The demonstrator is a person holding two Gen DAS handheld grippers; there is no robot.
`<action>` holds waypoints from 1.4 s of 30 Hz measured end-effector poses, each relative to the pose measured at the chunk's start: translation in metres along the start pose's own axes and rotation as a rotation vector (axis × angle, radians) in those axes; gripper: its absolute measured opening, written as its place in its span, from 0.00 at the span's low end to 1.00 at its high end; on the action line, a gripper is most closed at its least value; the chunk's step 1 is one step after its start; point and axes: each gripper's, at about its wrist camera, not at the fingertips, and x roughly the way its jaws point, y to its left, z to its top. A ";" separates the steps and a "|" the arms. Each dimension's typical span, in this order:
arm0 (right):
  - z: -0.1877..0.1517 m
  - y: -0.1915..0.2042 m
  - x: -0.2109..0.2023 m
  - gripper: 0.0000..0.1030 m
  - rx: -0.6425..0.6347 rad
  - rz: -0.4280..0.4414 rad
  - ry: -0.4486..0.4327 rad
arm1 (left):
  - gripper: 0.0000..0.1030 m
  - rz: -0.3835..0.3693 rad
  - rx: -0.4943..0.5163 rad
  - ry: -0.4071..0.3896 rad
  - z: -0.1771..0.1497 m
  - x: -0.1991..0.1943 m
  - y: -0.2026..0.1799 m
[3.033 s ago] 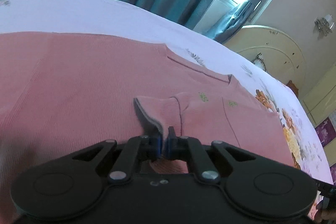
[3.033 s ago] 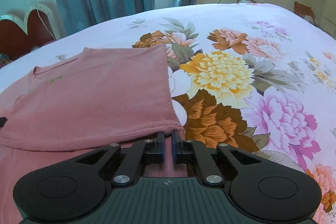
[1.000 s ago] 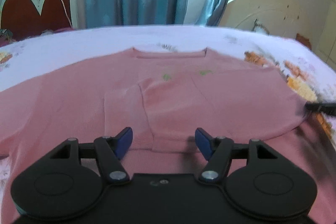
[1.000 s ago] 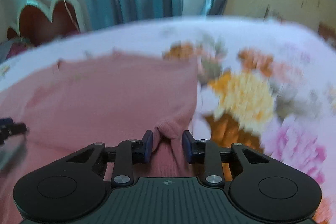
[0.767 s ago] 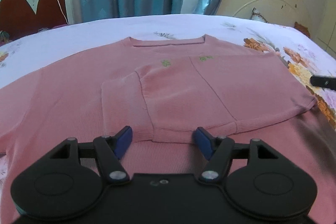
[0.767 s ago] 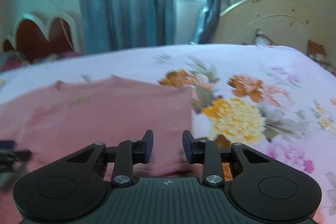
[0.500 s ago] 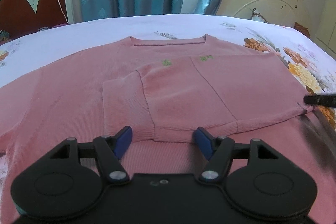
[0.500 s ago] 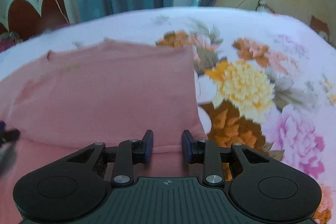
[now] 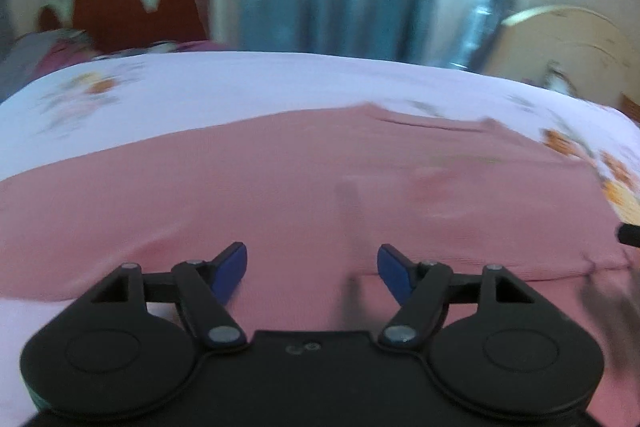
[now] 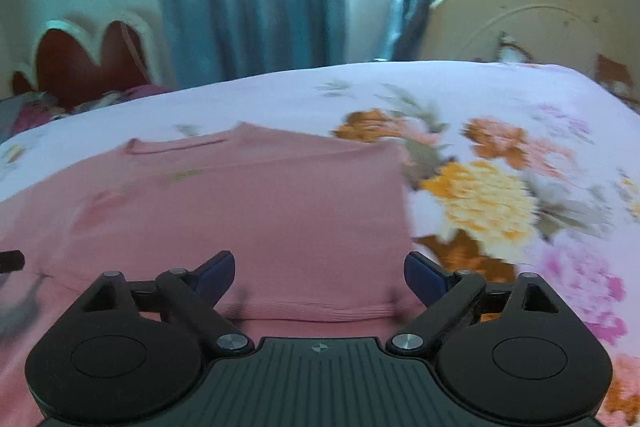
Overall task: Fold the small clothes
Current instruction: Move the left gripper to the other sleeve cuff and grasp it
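Now both angled down over pink sweater (image 10: 248,219), left gripper (image 9: 312,267) jaws opening, right gripper (image 10: 319,273) jaws opening, nothing pinched.

— Can any writing be read on the pink ribbed knit sweater (image 10: 248,211) or on the floral bedsheet (image 10: 500,195)?

— None. The sweater carries small green marks (image 10: 186,175) on its chest, but they are blurred and cannot be made out as letters.

— And on the black gripper bodies?

— The right gripper's ribbed black plate (image 10: 320,379) bears only a small crosshair symbol (image 10: 319,347). The left gripper's smooth black plate (image 9: 308,379) shows two tiny embossed rings (image 9: 300,348), not readable characters.
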 end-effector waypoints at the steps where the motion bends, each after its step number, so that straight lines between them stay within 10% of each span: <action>1: 0.001 0.008 0.002 0.73 -0.009 0.013 0.001 | 0.68 0.029 -0.018 -0.009 -0.001 -0.004 0.015; 4: 0.004 0.029 0.013 0.55 -0.019 0.044 0.022 | 0.57 0.088 -0.135 -0.056 -0.012 -0.024 0.076; 5: 0.004 0.036 0.017 0.55 -0.017 0.056 0.027 | 0.31 0.101 -0.194 -0.060 -0.017 -0.030 0.100; 7: 0.004 0.047 0.025 0.55 -0.015 0.070 0.037 | 0.12 0.149 -0.321 -0.054 -0.028 -0.039 0.149; 10: 0.004 0.061 0.034 0.55 -0.007 0.077 0.051 | 0.18 0.220 -0.551 -0.069 -0.050 -0.054 0.228; 13: 0.005 0.070 0.041 0.56 0.003 0.067 0.063 | 0.70 0.259 -0.794 -0.116 -0.072 -0.064 0.293; 18: 0.009 0.074 0.049 0.56 0.057 0.046 0.088 | 0.69 0.133 -1.022 -0.244 -0.086 -0.063 0.352; 22: 0.013 0.072 0.048 0.56 0.094 0.024 0.084 | 0.62 0.132 -1.017 -0.274 -0.076 -0.051 0.368; 25: 0.015 0.065 0.050 0.56 0.122 -0.007 0.097 | 0.12 0.168 -0.989 -0.222 -0.071 -0.040 0.375; 32: 0.017 0.050 0.046 0.56 0.155 -0.034 0.097 | 0.10 0.149 -0.860 -0.278 -0.046 -0.053 0.343; 42: 0.024 0.036 0.045 0.56 0.146 0.000 0.065 | 0.10 -0.068 -0.404 -0.217 0.028 -0.036 0.164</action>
